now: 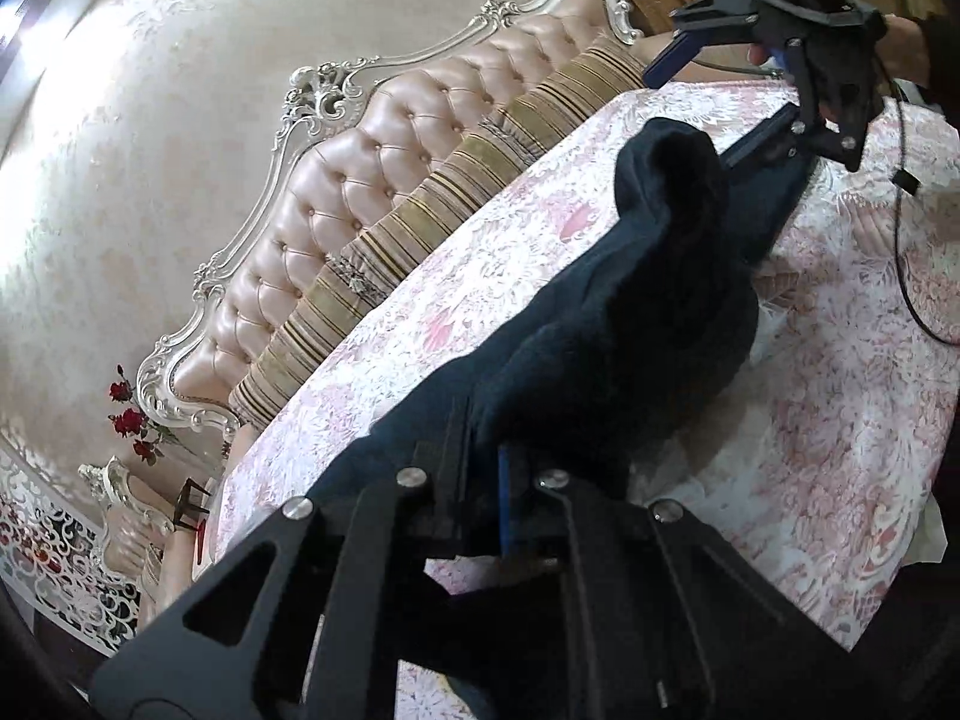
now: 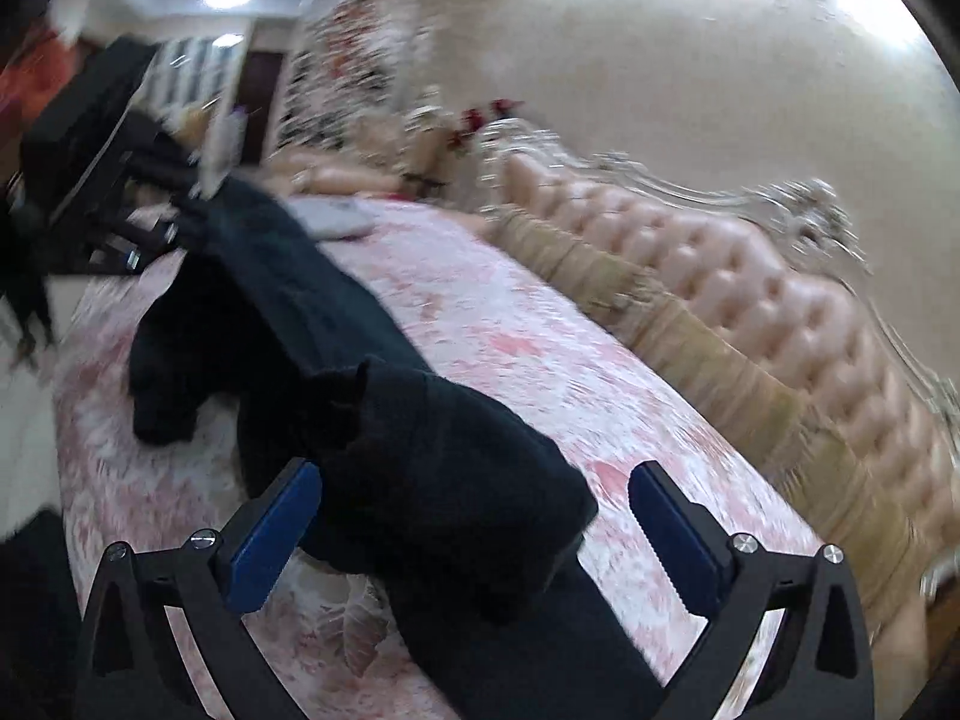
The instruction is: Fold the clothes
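My left gripper [image 1: 480,468] pinched narrow on edge of dark garment [image 1: 630,312]; cloth bunched right at fingertips, running away across pink floral bedspread [image 1: 420,312]. My right gripper [image 2: 474,516] spread wide, holding nothing; garment end lies between and just past blue pads [image 2: 270,540]. Judgement: I centre loose end between right fingers before closing, keep left pinch firm, lift both evenly so cloth hangs flat. Fold stage: cannot tell.
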